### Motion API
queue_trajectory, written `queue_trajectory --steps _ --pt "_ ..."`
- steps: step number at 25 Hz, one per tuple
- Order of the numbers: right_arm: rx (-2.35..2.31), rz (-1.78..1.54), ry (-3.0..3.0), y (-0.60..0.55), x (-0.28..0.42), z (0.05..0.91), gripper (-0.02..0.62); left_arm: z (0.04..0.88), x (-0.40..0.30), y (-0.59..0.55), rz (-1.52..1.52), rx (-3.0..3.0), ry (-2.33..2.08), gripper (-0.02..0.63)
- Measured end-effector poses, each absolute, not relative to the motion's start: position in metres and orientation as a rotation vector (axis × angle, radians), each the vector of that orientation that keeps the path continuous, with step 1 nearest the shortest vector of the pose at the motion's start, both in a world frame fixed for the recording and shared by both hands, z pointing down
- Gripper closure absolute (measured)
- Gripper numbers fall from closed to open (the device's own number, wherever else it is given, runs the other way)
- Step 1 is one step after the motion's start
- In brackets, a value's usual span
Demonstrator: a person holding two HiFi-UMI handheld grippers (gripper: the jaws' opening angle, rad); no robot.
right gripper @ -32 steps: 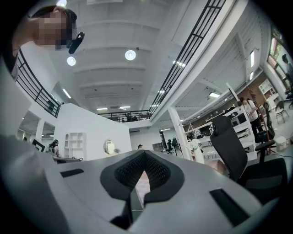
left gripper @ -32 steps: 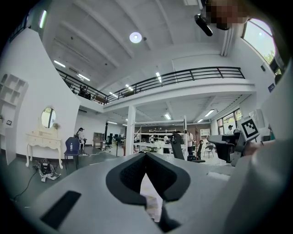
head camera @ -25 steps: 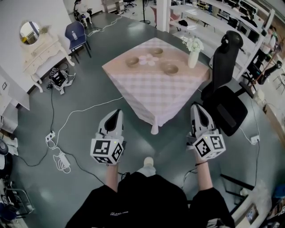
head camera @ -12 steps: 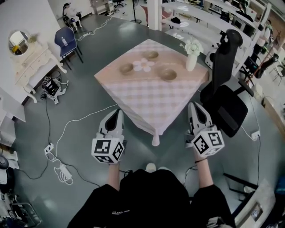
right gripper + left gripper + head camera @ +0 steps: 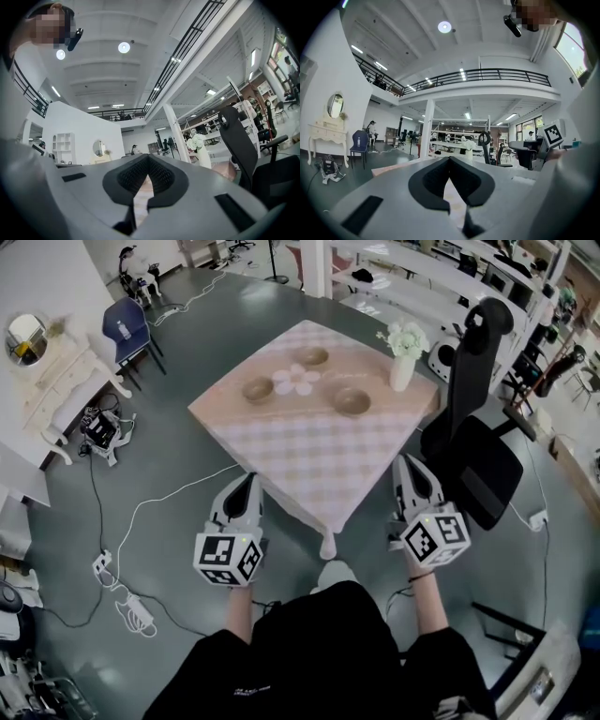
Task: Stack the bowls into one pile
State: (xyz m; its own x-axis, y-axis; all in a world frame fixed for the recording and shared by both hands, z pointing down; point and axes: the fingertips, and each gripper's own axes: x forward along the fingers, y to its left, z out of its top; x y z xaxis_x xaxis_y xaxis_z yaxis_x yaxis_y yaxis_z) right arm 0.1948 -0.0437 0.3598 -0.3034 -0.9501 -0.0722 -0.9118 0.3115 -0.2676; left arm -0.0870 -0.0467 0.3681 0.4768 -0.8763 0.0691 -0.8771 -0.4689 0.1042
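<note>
Three brown bowls stand apart on a table with a pink checked cloth (image 5: 309,460): one at the left (image 5: 258,389), one at the back (image 5: 313,356), one at the right (image 5: 352,401). A pale flower-shaped mat (image 5: 296,379) lies between them. My left gripper (image 5: 249,478) is held level short of the table's near left edge, jaws shut and empty. My right gripper (image 5: 408,463) is level near the table's right corner, also shut and empty. In the left gripper view the tips (image 5: 449,159) meet; in the right gripper view the tips (image 5: 148,157) meet too.
A white vase of flowers (image 5: 403,354) stands on the table's right corner. A black office chair (image 5: 478,437) is close on the right. White cables and power strips (image 5: 122,559) lie on the floor at the left, with a blue chair (image 5: 127,326) and white dressing table (image 5: 52,381) beyond.
The table has come closer and lower in the head view as the person walks toward it. Both grippers have advanced with the person, still shut and side by side.
</note>
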Motion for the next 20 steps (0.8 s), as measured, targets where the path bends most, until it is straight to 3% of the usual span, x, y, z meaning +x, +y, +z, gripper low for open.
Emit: queue_trajectory --steps 20 --pt "-1.664 -0.399 2.406 -0.195 0.214 0.384 0.604 0.388 -0.044 -0.177 0.061 2.537 -1.478 0.609"
